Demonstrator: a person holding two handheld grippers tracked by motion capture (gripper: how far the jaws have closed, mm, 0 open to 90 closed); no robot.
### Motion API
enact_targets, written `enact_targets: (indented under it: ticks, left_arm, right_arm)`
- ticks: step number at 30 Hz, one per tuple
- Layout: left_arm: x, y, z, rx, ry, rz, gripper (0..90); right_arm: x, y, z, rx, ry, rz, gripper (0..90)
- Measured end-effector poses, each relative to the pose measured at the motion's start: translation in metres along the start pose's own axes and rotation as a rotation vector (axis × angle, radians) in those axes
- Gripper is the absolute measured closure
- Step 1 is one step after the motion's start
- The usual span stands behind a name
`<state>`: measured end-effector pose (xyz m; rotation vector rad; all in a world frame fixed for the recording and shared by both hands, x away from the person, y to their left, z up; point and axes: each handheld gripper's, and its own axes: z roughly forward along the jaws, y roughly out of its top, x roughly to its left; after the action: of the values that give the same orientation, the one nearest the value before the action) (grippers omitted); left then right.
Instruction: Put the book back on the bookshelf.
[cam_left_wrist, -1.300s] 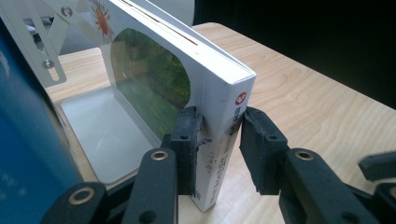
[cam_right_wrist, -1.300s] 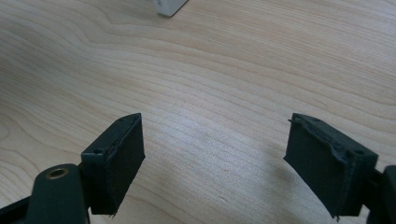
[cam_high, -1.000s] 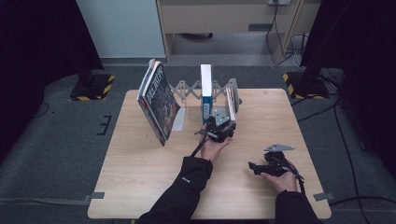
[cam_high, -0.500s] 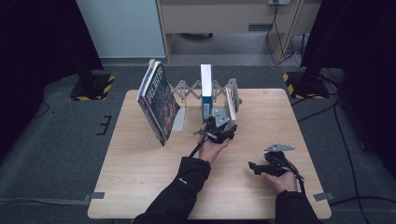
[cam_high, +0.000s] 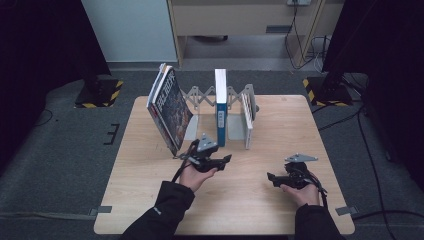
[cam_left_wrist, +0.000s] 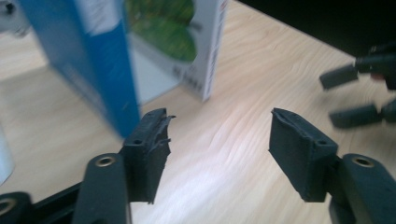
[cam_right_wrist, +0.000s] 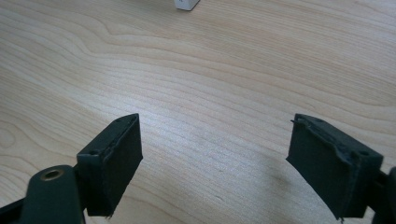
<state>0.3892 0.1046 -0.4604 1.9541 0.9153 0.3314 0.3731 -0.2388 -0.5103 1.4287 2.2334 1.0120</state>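
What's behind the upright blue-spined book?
Behind the upright blue-spined book stretches a grey accordion-style metal book rack; the stretch directly behind the book is hidden.

The near half of the bench (cam_high: 235, 210) lies bare, with open wood between the left tool (cam_high: 226, 160) and the right tool (cam_high: 270, 177). Across the far half a rack (cam_high: 200, 95) blocks the way, holding a leaning book (cam_high: 170, 110), an upright blue book (cam_high: 220, 107) and a white book (cam_high: 247, 120). The gaps between the books are narrow. The blue book stands just beside the left tool's jaw.
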Motion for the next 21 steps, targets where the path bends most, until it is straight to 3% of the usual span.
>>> enact_targets:
  ticks: [9, 15, 18, 21]
  left_arm:
    - [0.031, -0.050, -0.046, 0.063, 0.043, -0.043, 27.7]
    - [0.053, -0.079, -0.061, 0.128, 0.080, -0.095, 20.2]
    - [0.063, -0.088, -0.063, 0.161, 0.102, -0.097, 18.0]
    - [0.071, -0.094, -0.065, 0.194, 0.143, -0.064, 16.9]
  right_arm:
    - [-0.002, -0.001, 0.000, 0.012, -0.019, 0.009, 12.0]
    - [-0.005, -0.002, 0.001, 0.024, -0.034, 0.010, 10.3]
    - [-0.008, -0.003, 0.000, 0.031, -0.047, 0.018, 9.8]
    - [-0.012, -0.005, -0.001, 0.033, -0.065, 0.018, 9.3]
